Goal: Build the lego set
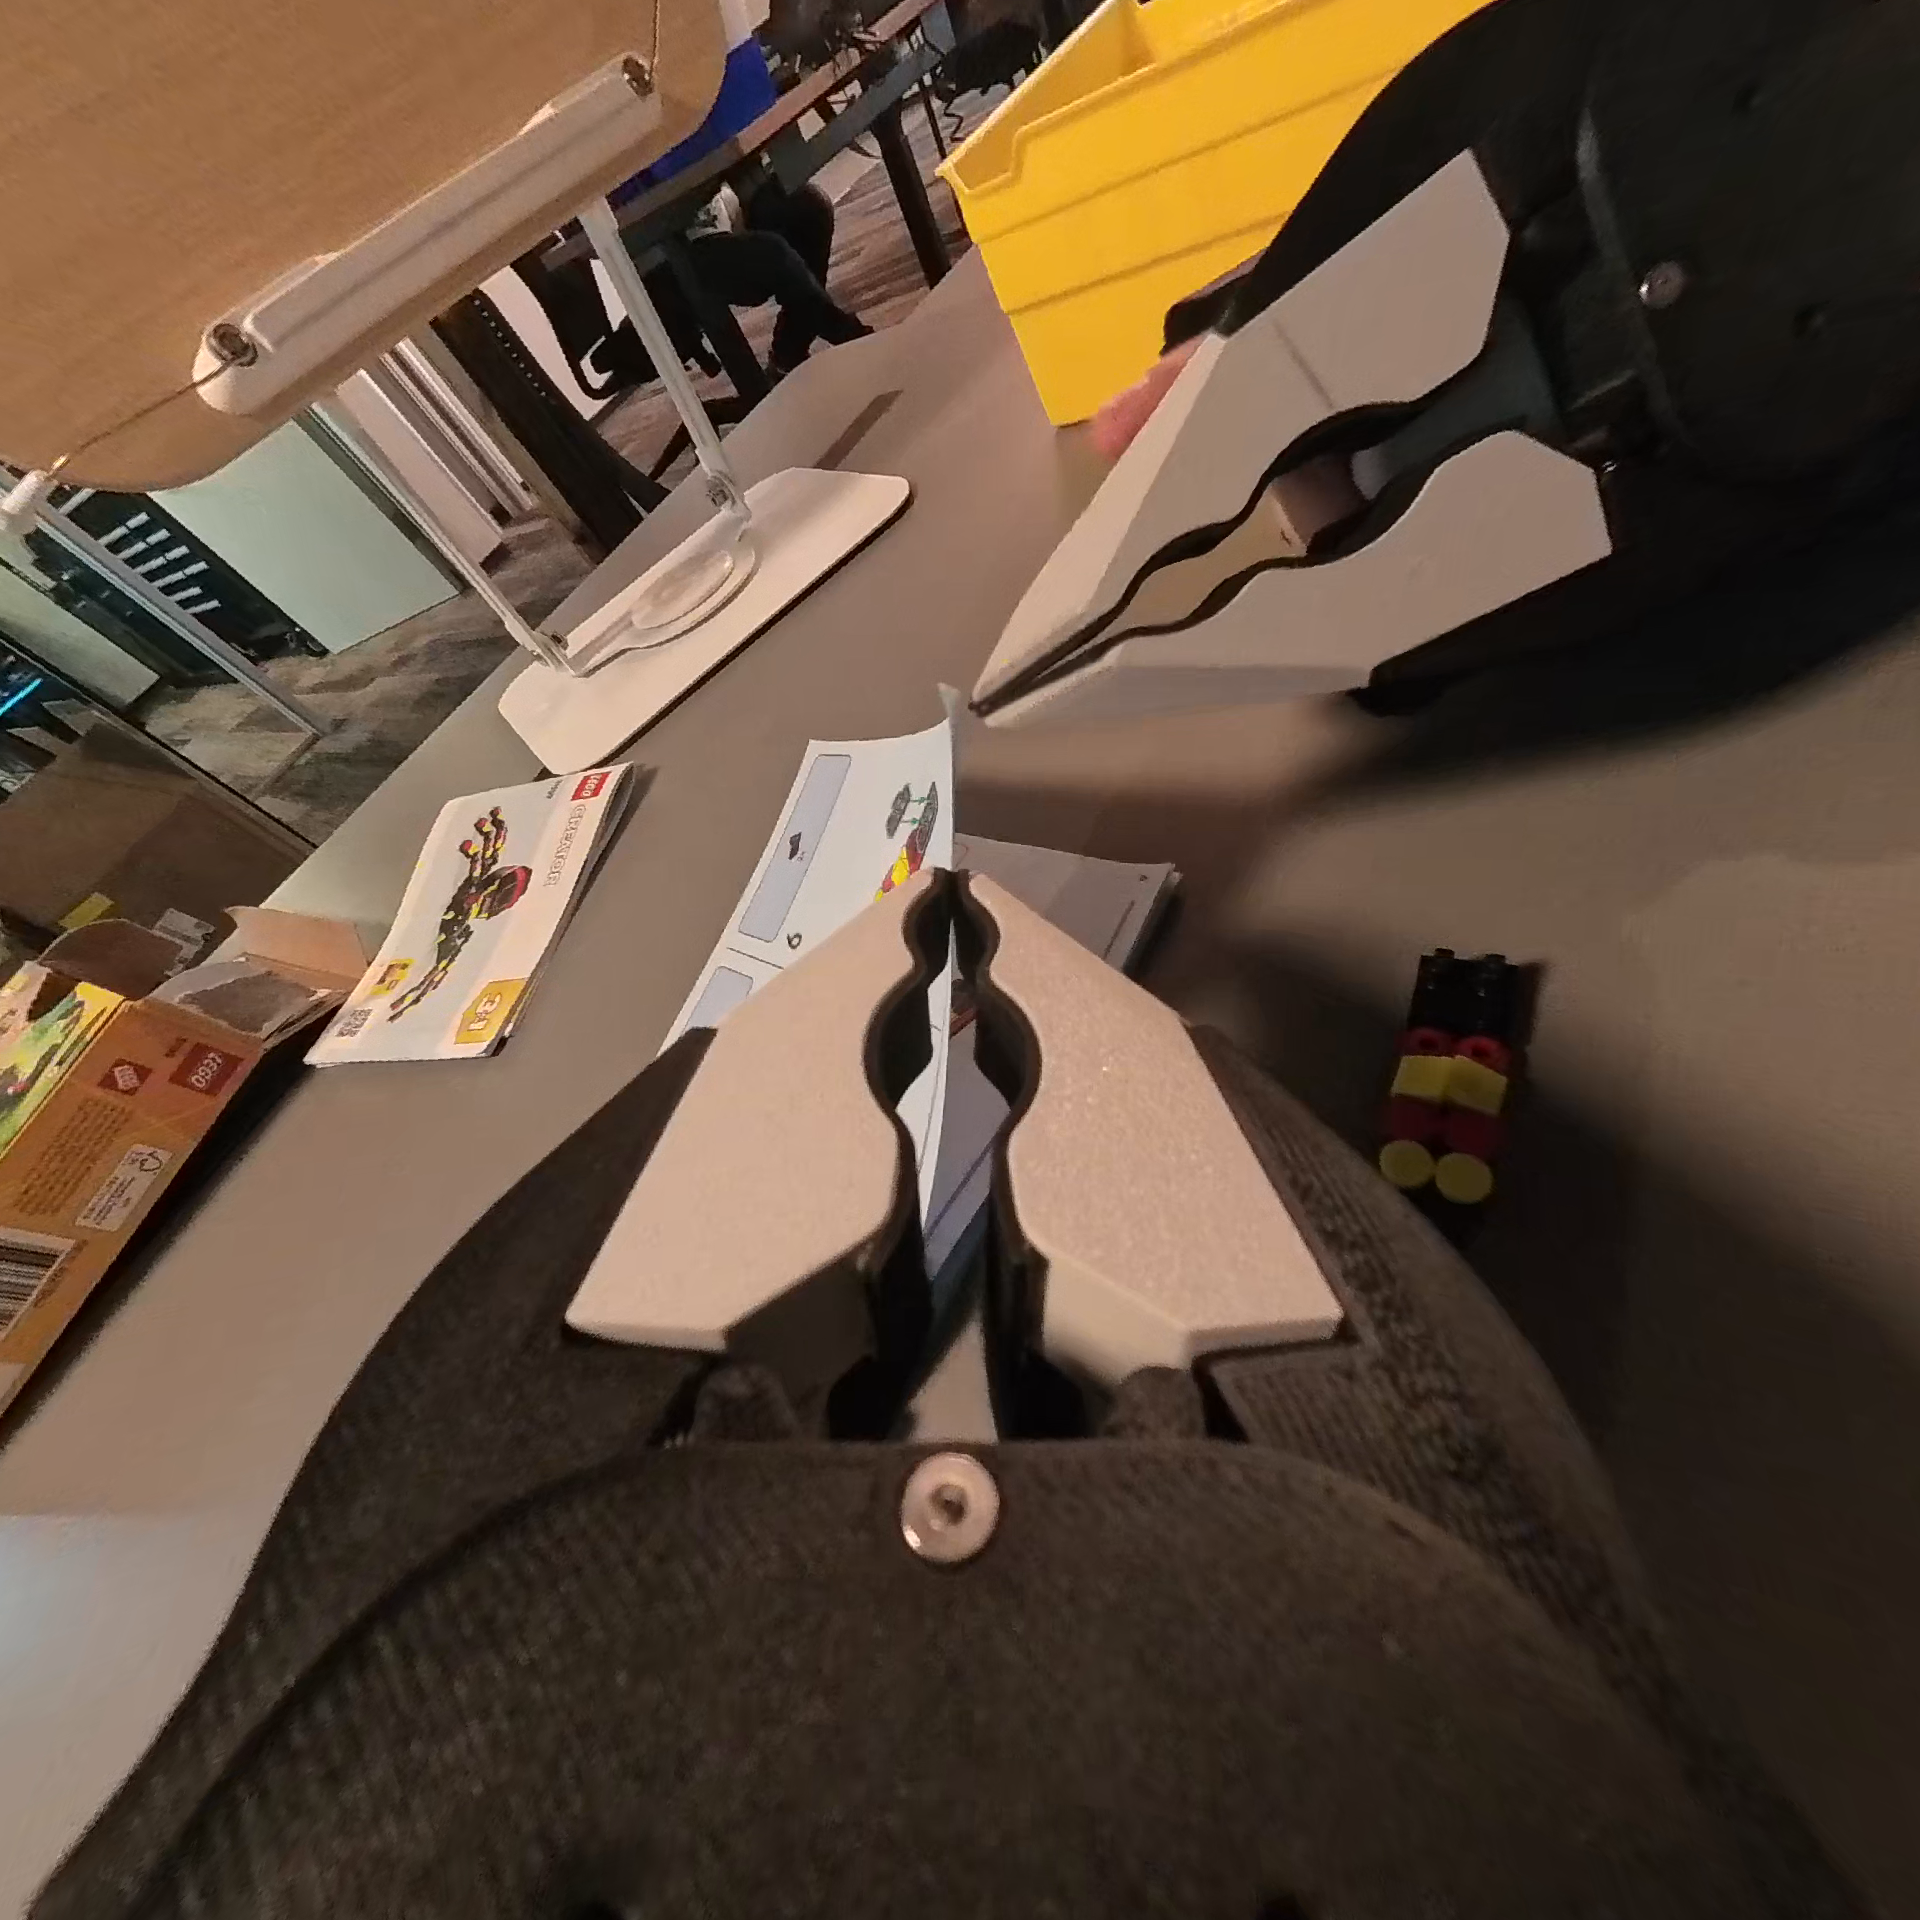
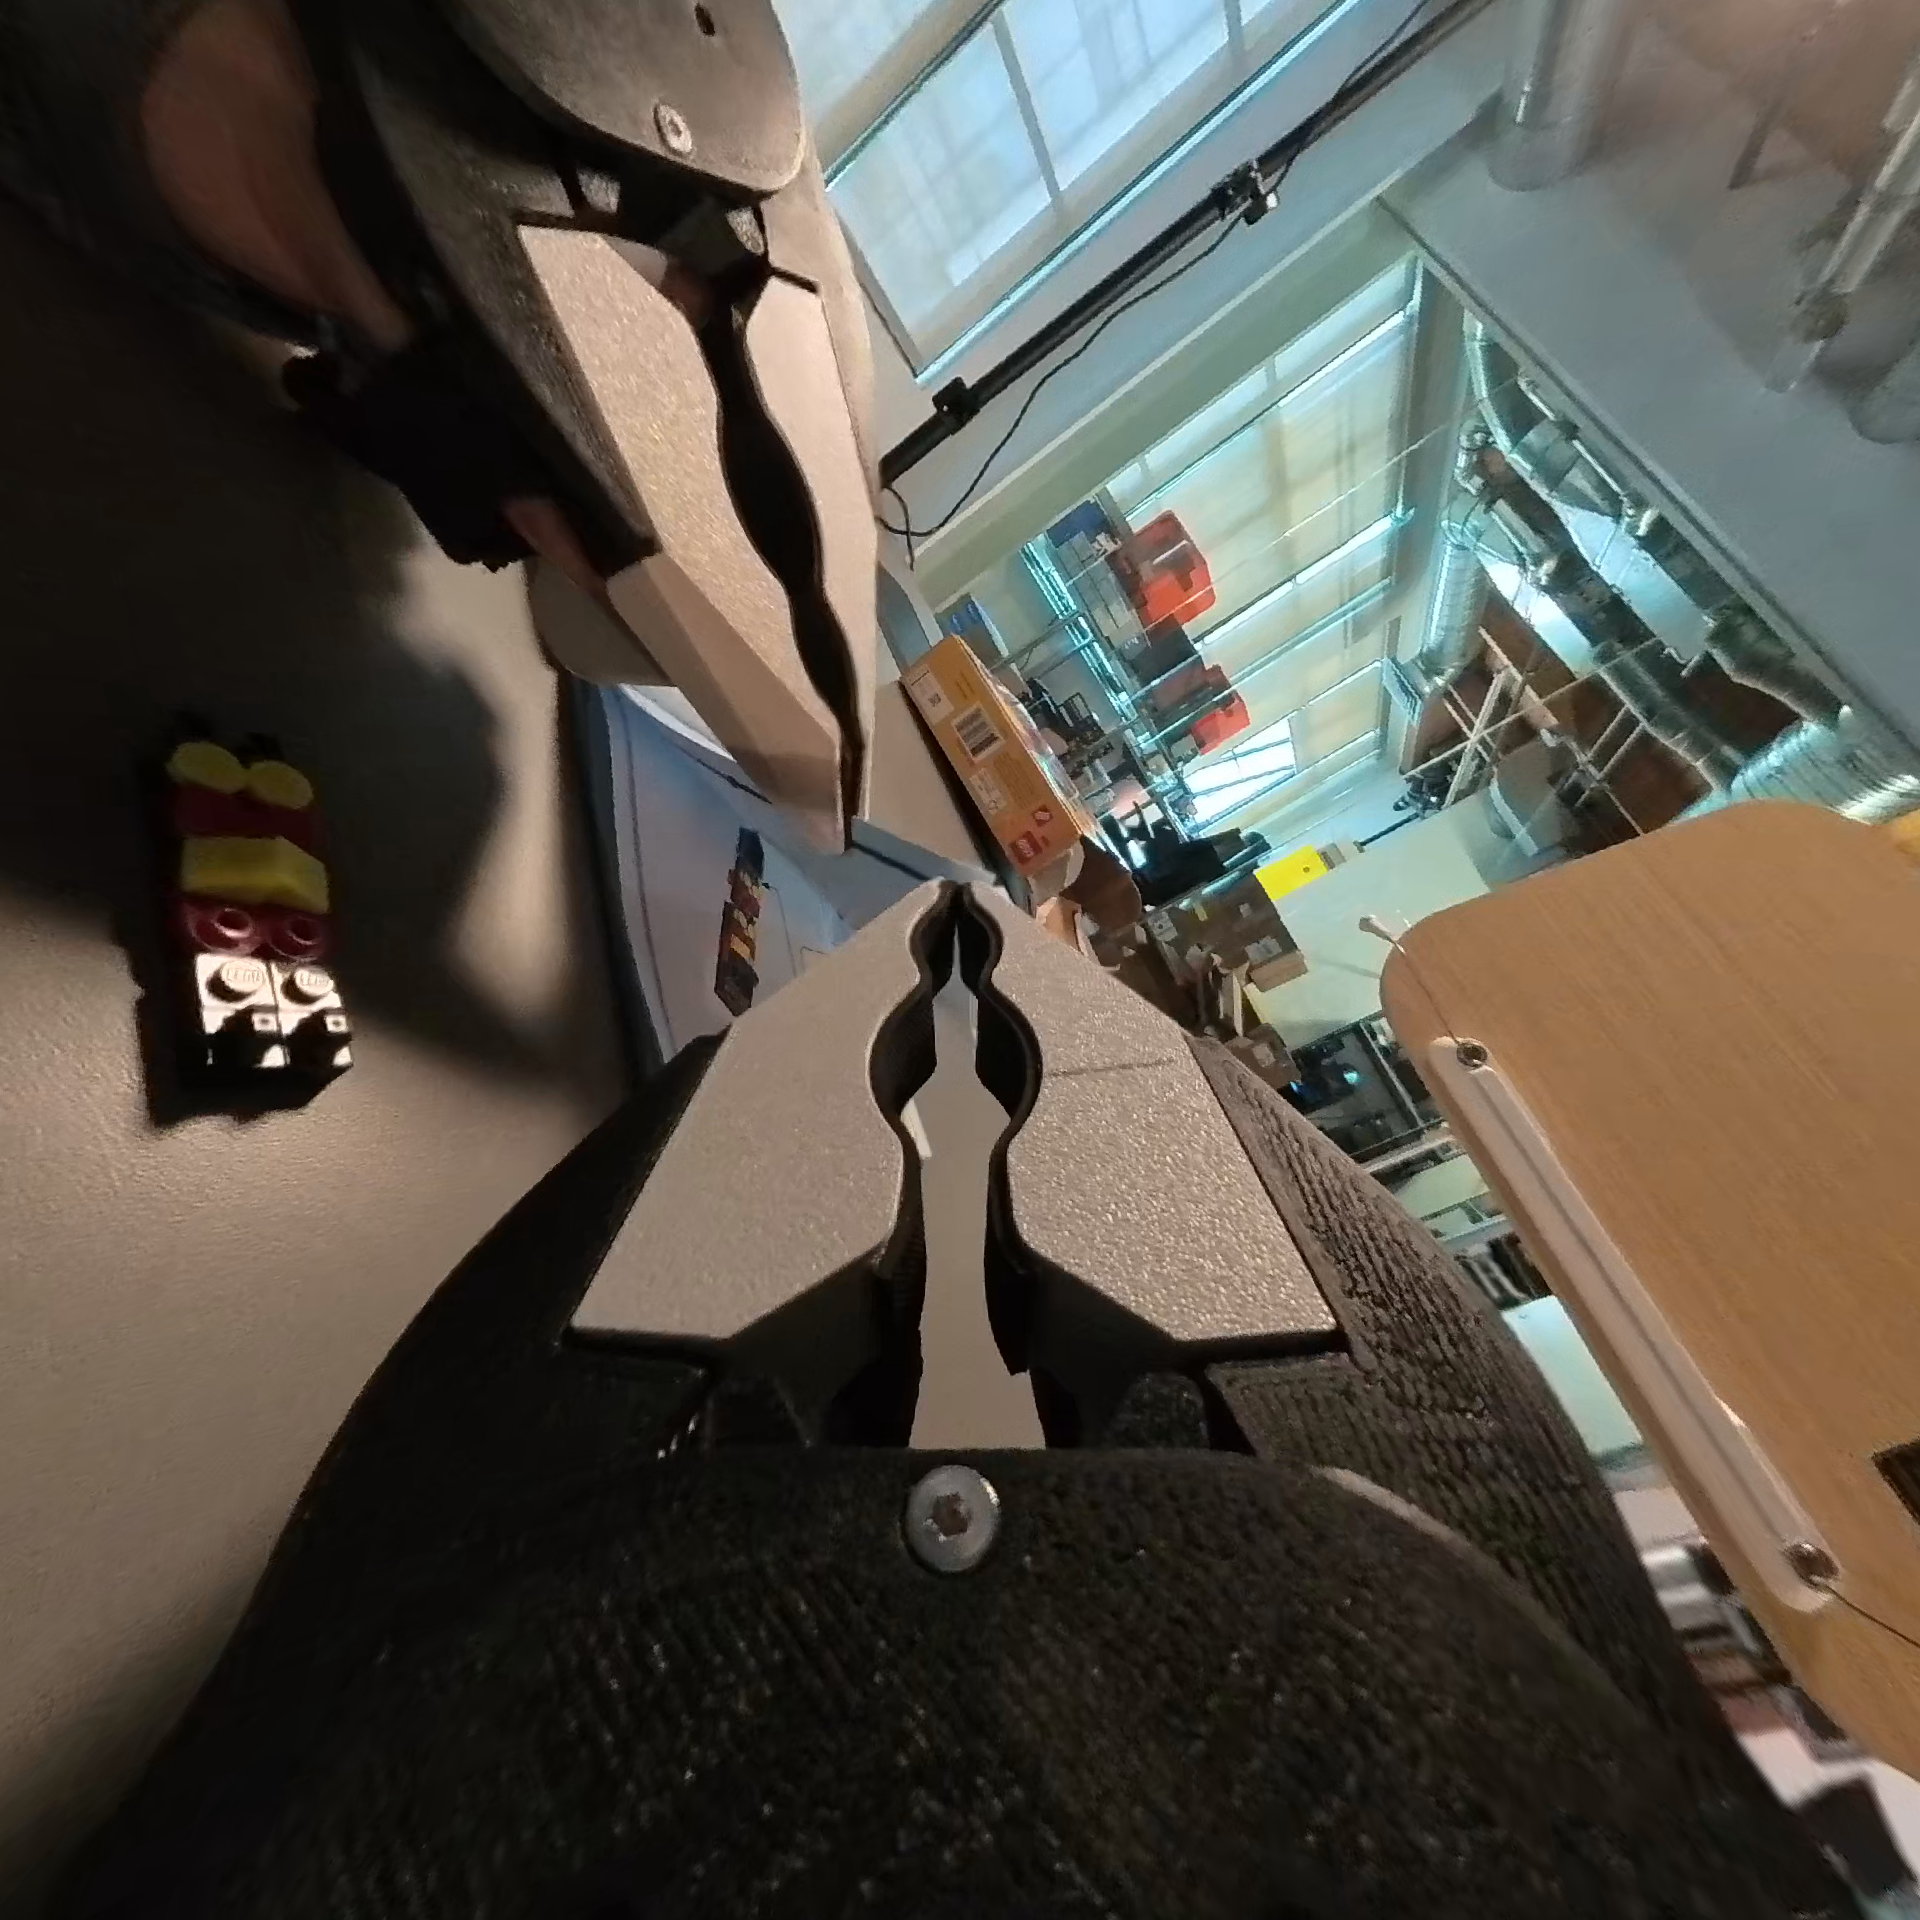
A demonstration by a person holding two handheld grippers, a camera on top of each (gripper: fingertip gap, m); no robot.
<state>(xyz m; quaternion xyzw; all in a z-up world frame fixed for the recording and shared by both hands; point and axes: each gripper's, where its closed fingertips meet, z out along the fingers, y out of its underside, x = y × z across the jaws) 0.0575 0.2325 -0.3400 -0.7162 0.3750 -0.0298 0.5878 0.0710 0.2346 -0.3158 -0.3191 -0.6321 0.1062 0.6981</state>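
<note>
An open instruction booklet (image 1: 1081, 894) lies on the grey table (image 1: 416, 1299). One of its pages (image 1: 831, 862) stands up from it. My left gripper (image 1: 954, 878) is shut on this page, and the sheet runs up between its pads. My right gripper (image 1: 977, 707) comes in from the upper right, shut, with its tips pinched at the page's top corner. In the right wrist view my right gripper (image 2: 954, 896) is shut at the page (image 2: 675, 831), and my left gripper (image 2: 847, 826) is just above it. A small black, red and yellow lego model (image 1: 1455, 1081) sits on the table to the right; it also shows in the right wrist view (image 2: 249, 914).
A second, closed booklet (image 1: 478, 914) lies to the left. An opened orange lego box (image 1: 94, 1122) stands at the far left. A lamp with a white base (image 1: 707, 603) and a wooden shade (image 1: 260, 208) stands behind. A yellow bin (image 1: 1122, 208) is at the back right. Less than 4 cm separates the two grippers' tips.
</note>
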